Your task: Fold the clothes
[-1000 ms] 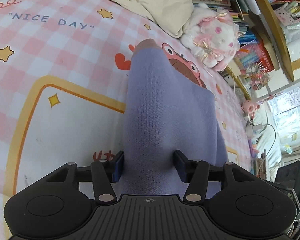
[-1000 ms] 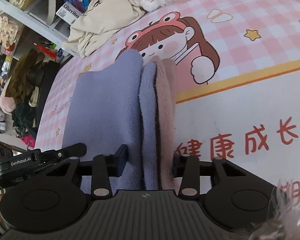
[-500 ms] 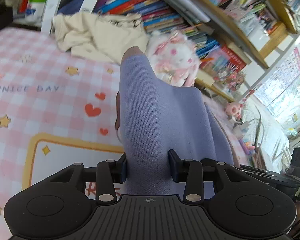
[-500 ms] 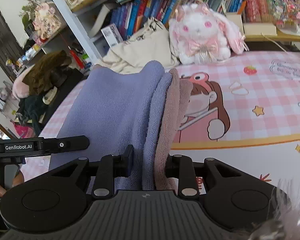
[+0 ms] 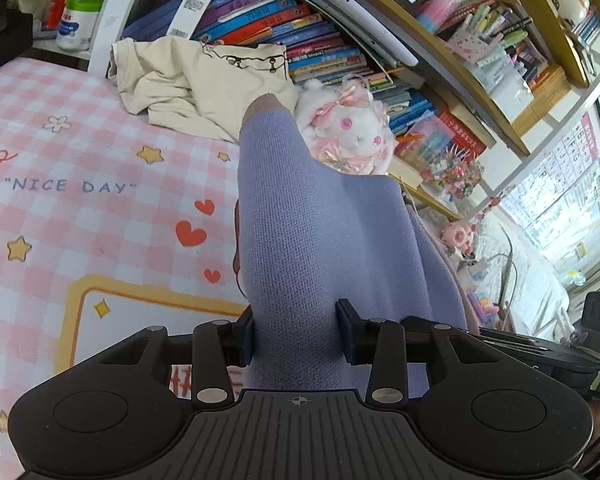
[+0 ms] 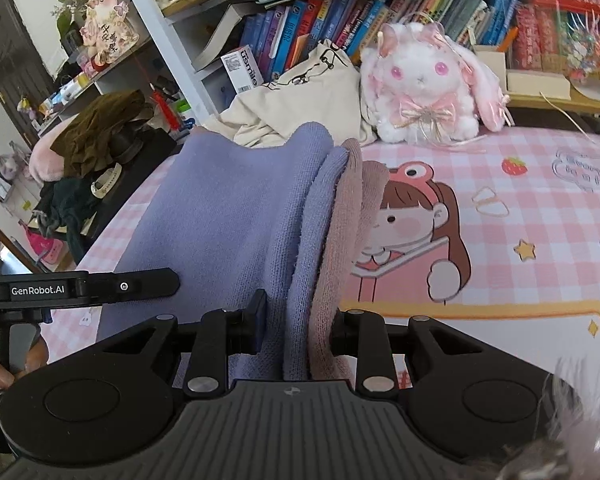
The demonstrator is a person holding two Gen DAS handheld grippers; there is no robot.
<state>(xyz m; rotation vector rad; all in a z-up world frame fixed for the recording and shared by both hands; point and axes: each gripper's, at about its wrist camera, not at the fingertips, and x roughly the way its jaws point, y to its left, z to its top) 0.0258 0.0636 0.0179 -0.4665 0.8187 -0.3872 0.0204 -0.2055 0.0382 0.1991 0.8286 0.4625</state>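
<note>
Left wrist view: the left gripper (image 5: 296, 332) is clamped on a thick bunch of the lilac knit garment (image 5: 320, 240), both pads pressed into the cloth.
Right wrist view: the right gripper (image 6: 296, 320) is clamped on several stacked layers of the same garment (image 6: 236, 208), lilac on the left and dusty pink on the right.
Garment's place: held between the two grippers, which stand side by side, above the pink checked mat (image 5: 60, 208); its far edge rises in front of the cream garment (image 5: 204, 80) and the plush rabbit (image 6: 424, 88).
Step in hand: judging by the layered edges, a fold is already made and the bundle is being carried or turned over.
Next move: both grips must hold evenly so the layers do not slide apart; then lay the garment flat on a bare part of the mat, near the person, clear of the cream garment.
Risk: the pink layer sits at the right pad's edge and may slip.
</note>
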